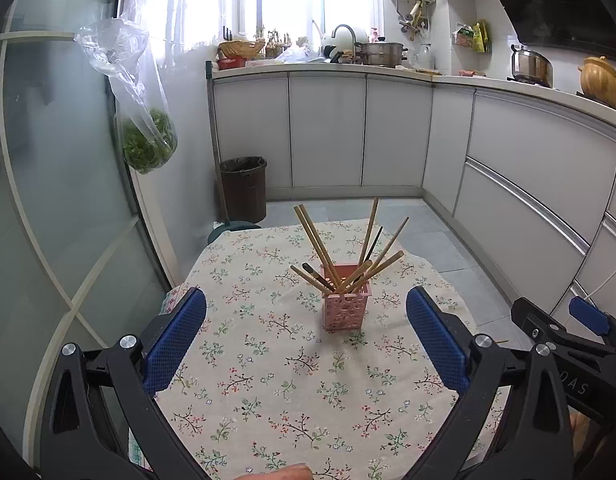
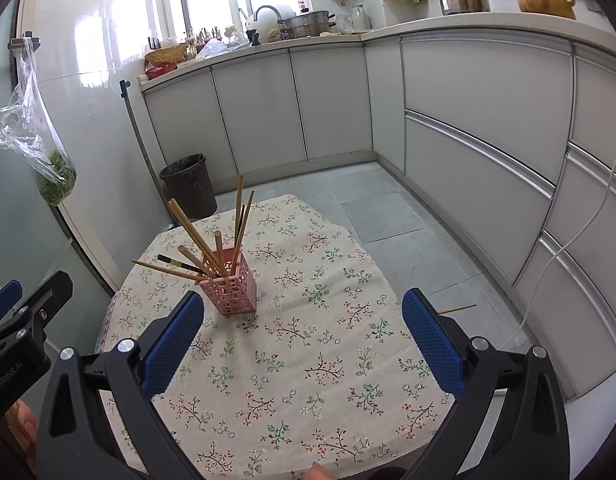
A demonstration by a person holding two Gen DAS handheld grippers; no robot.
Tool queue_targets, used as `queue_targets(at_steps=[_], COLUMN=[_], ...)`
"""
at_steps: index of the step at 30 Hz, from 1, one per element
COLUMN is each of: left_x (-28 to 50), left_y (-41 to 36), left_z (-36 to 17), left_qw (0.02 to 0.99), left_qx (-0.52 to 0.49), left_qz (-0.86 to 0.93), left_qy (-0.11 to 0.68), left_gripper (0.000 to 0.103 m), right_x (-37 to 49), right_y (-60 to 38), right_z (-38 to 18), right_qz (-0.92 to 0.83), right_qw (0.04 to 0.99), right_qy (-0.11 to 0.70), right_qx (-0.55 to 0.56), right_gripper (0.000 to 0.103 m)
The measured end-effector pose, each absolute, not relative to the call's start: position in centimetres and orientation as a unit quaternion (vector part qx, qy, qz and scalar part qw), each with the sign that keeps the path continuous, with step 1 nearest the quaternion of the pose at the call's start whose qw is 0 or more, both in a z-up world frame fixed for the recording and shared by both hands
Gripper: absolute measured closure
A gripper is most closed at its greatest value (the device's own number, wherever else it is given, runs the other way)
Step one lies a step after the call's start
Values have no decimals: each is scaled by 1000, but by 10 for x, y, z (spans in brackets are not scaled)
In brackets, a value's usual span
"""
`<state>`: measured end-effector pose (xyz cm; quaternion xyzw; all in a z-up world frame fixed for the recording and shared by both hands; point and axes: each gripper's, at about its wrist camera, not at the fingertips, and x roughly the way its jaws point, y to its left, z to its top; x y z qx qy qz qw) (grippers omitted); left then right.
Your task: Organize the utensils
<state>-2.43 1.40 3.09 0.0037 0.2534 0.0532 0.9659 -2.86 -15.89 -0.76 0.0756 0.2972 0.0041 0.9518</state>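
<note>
Left gripper (image 1: pixel 306 340), right gripper (image 2: pixel 303 340) hover over near table edge, jaws wide, empty. Pink holder (image 1: pixel 345 304) mid-table toward far edge, chopsticks (image 1: pixel 339 256) splayed inside, leaning on rim. One stray stick (image 2: pixel 456 309) off table's right edge, likely on floor.

One pink perforated plastic holder (image 1: pixel 345 306). In it, about seven pale bamboo chopsticks (image 1: pixel 313 236) and two dark chopsticks (image 1: pixel 312 273). One thin pale stick (image 2: pixel 457 308) beyond the table edge. One floral tablecloth (image 1: pixel 292 380). One dark round waste bin (image 1: pixel 244 188). Two black grippers: left gripper (image 1: pixel 306 344), right gripper (image 2: pixel 304 344), two blue pads each.
</note>
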Motion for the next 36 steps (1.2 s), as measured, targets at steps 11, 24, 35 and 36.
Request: queue_targets(at_steps=[11,24,35,36], left_x=[-22,-20,-19,-19], left_y=[14,15,15,14], left_z=[29,27,27,27], left_qw=[964,962,962,963], left_qx=[6,6,9,11], left_qz=[60,58,60,61], left_qy=[258,266,265,264], left_gripper=[7,7,7,7], right_x=[-27,-26,-25,-25], right_y=[-157,-156,-155,-155], right_z=[-11,-13,-15,-15], right_qz=[8,12,13,12], right_qw=[950,948,947,947], right_qy=[303,310,313,313], right_qx=[74,74,75,74], right_gripper=[6,6,6,6])
